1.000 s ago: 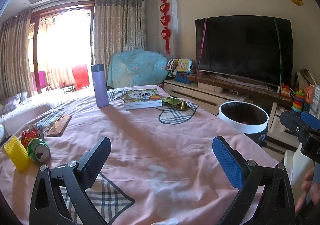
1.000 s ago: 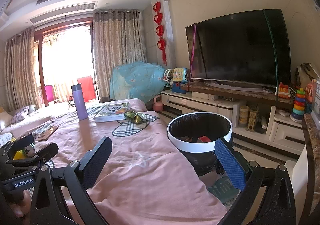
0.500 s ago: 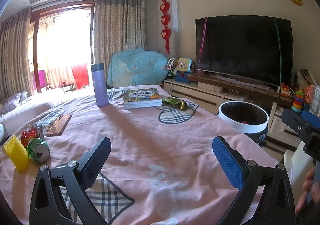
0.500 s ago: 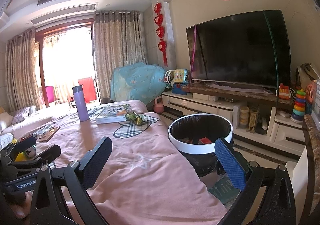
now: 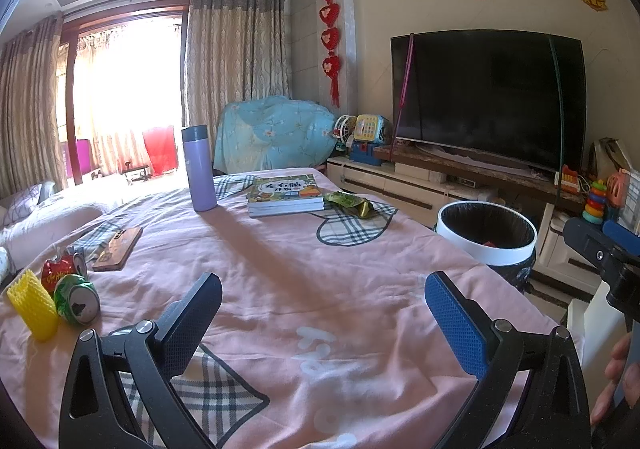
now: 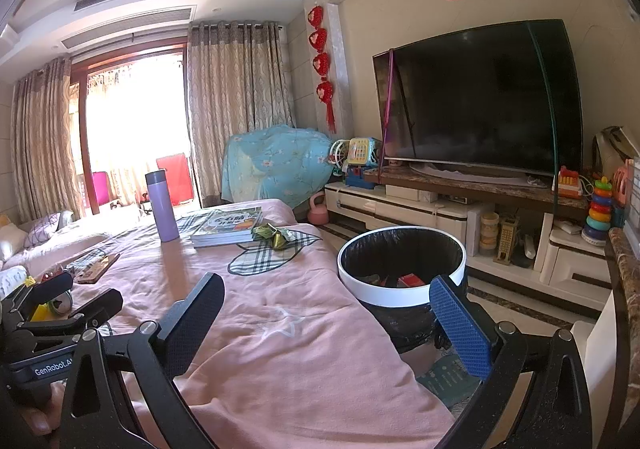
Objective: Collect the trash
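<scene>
On the pink-covered table (image 5: 280,273) a crushed green can (image 5: 77,299), a yellow foam net (image 5: 34,305) and a crushed red can (image 5: 60,271) lie at the left. A green and gold wrapper (image 5: 352,204) lies beside the books; it also shows in the right wrist view (image 6: 274,235). A white-rimmed bin with a black liner (image 5: 486,233) stands right of the table, trash inside (image 6: 402,267). My left gripper (image 5: 322,319) is open and empty above the table's near part. My right gripper (image 6: 326,325) is open and empty, over the table edge near the bin.
A purple flask (image 5: 199,169), a stack of books (image 5: 285,195) and a phone in a brown case (image 5: 119,249) lie on the table. A TV (image 5: 486,97) on a low cabinet (image 6: 440,209) stands beyond the bin. Toys sit on the cabinet.
The right wrist view has risen and shifted slightly, so the bin sits a bit lower. The left gripper has hardly moved. Both grippers stay open.
</scene>
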### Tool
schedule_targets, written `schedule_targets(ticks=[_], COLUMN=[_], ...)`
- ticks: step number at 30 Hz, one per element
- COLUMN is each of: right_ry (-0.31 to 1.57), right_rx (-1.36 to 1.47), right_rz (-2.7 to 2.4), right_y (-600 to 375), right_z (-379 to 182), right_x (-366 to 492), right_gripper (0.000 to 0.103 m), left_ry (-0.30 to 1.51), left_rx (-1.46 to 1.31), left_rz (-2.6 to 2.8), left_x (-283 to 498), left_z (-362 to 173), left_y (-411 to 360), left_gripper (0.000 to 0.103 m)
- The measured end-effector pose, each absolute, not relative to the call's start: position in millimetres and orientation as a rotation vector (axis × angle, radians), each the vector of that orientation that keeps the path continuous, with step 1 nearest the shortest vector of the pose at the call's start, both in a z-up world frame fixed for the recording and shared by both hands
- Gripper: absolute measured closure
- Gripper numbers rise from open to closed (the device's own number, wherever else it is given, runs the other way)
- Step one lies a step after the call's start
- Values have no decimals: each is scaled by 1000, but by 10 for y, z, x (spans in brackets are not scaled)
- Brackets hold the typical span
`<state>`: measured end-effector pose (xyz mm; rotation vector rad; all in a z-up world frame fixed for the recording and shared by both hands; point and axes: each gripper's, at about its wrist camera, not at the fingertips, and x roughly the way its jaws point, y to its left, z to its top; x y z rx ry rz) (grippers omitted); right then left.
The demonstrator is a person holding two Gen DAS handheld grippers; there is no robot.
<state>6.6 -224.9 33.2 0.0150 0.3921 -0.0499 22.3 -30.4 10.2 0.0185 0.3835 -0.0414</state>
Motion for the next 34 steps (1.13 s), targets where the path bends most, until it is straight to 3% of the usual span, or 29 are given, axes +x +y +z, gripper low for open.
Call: schedule_targets(ticks=[34], right_ry=[442], right_rx=[46], right_rz=[-62], right_y=[-2326], right_z=[326], right_x=[233], right_gripper=[0], left_ry=[432], left_rx=[-28], left_rz=[-80], left_x=[415], left_z=[153], left_y=[-291], left_gripper=[1])
